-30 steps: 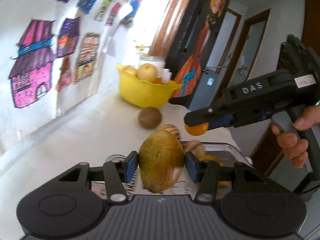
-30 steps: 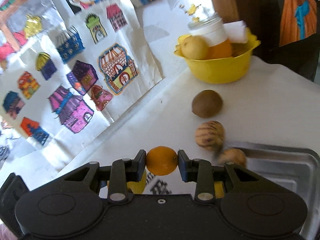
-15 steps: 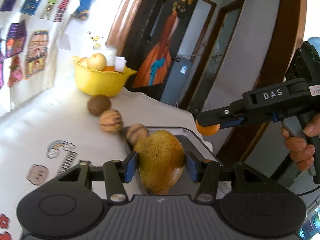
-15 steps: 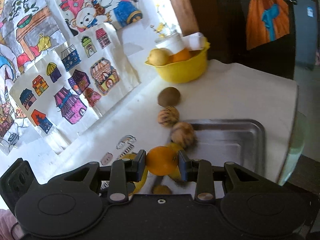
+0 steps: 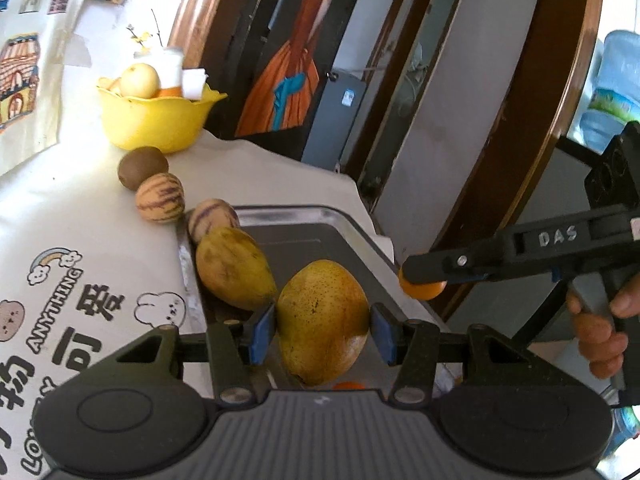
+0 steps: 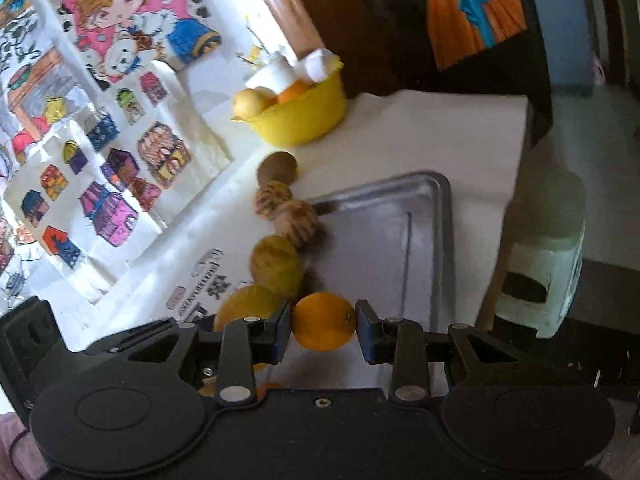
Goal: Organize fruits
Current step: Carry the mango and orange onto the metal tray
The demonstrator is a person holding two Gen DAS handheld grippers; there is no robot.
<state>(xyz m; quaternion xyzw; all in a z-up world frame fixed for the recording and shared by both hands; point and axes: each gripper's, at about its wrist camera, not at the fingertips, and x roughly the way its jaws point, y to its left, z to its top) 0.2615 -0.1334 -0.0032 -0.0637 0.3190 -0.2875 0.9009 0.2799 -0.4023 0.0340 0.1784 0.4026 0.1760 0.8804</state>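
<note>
Steel, shallow and low-rimmed, the tray (image 6: 404,216) lies on the white-covered surface (image 6: 432,132) close to its far edge, so fruit that rolls off it could go over onto the floor. A second mango (image 5: 232,268) already rests along the tray's left rim, with a striped melon (image 5: 212,218) at the corner beyond it. The left tool (image 5: 322,330) grips a mango (image 5: 322,320) by its sides above the tray; that skin is smooth and the fruit heavy, so it may twist in the pads or, let go too high, knock its neighbour out. The right tool (image 6: 323,326) is clamped on a small orange (image 6: 323,322), also over the tray. Being round, it will likely roll on bare metal unless set down low against other fruit. Both tools are close together and could collide.
</note>
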